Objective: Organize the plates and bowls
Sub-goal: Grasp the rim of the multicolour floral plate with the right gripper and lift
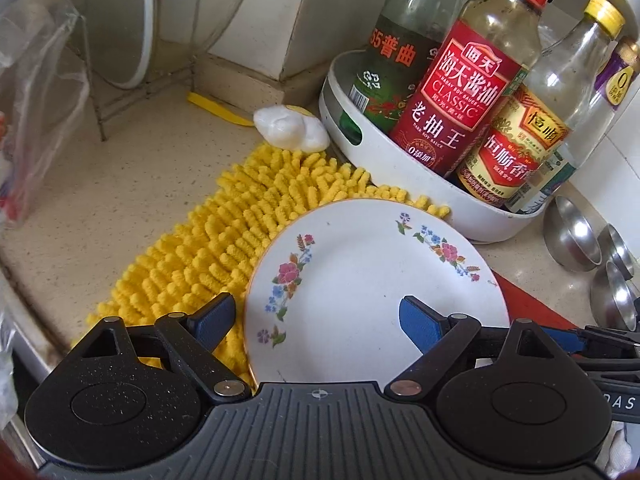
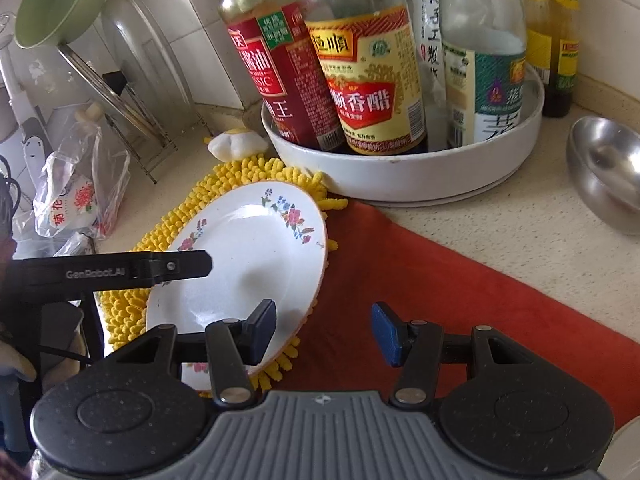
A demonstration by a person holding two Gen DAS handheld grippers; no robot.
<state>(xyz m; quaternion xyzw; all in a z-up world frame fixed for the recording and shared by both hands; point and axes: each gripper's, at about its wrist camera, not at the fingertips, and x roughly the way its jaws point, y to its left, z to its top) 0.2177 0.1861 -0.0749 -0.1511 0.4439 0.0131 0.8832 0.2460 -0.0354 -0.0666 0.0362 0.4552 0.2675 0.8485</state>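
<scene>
Both my grippers, left [image 1: 316,318] and right [image 2: 324,330], hover open and empty over the floral plate [image 1: 360,280]; next I must straddle its rim.

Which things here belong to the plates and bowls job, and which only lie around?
For the job:
- floral plate
- steel bowls
- green bowl

Only lying around:
- sauce bottles in white tray
- yellow mat
- red cloth
- plastic bag
</scene>
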